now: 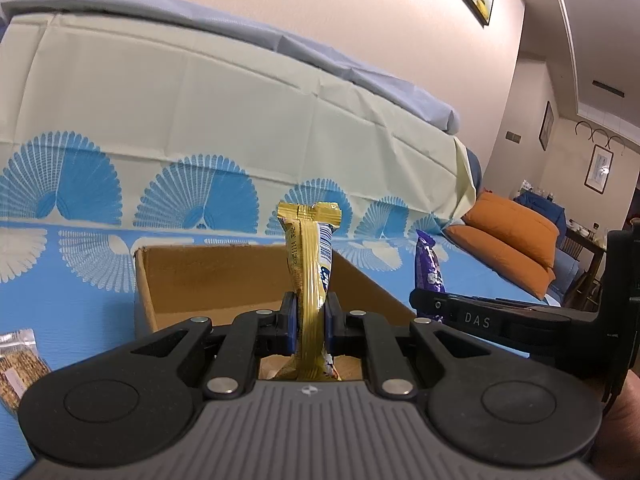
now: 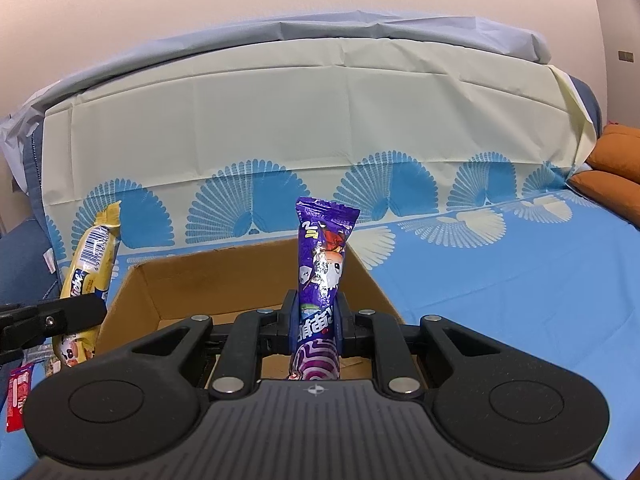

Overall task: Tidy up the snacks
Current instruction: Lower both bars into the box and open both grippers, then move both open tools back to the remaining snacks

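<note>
My left gripper (image 1: 310,324) is shut on a gold snack bar (image 1: 312,264) that stands upright between the blue pads, just over the near edge of an open cardboard box (image 1: 192,276). My right gripper (image 2: 318,322) is shut on a purple snack bar (image 2: 322,264), also upright, above the same cardboard box (image 2: 224,280). In the right wrist view the gold snack bar (image 2: 90,264) and the left gripper's finger (image 2: 52,316) show at the left. The purple snack bar (image 1: 429,268) and the right gripper's finger (image 1: 472,316) appear at the right of the left wrist view.
The box sits on a blue cloth with fan patterns (image 2: 500,280), draped over a sofa back (image 2: 320,112). A clear packet of grainy snack (image 1: 18,368) lies left of the box. A red packet (image 2: 18,400) lies at lower left. Orange cushions (image 1: 508,240) are stacked to the right.
</note>
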The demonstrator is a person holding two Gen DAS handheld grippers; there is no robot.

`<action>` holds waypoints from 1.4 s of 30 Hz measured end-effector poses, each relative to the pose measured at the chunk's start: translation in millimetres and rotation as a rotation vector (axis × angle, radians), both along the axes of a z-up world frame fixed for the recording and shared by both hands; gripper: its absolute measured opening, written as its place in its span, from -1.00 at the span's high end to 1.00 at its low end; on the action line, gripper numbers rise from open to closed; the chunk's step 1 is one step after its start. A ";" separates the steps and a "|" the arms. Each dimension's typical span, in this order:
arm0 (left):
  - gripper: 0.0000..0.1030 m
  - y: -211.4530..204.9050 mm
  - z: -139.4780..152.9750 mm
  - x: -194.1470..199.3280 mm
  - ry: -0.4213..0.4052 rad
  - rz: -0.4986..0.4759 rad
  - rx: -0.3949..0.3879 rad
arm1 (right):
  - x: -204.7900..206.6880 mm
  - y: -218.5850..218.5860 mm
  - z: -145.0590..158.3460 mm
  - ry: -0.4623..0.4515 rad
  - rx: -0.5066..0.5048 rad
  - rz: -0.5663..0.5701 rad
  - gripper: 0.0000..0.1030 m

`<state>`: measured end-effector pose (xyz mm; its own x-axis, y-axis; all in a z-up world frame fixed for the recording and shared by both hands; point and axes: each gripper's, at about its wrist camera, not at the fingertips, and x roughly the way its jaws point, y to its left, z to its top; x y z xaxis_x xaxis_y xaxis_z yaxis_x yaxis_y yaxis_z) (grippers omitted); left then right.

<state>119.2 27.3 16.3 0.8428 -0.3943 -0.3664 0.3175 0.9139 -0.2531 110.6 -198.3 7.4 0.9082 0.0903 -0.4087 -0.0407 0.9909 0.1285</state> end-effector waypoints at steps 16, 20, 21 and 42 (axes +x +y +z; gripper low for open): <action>0.67 18.8 -0.2 -18.9 0.001 0.062 0.033 | 4.4 10.5 3.5 0.032 0.053 0.020 0.09; 0.80 33.0 4.6 -34.4 0.001 0.096 0.104 | 0.7 20.3 3.2 0.037 0.079 0.030 0.22; 0.80 42.7 8.5 -38.1 0.010 0.109 0.099 | -0.8 23.3 3.2 0.039 0.086 0.037 0.36; 0.72 249.3 -30.2 -39.1 0.344 0.645 -0.107 | -25.7 148.3 12.2 0.021 0.184 0.490 0.52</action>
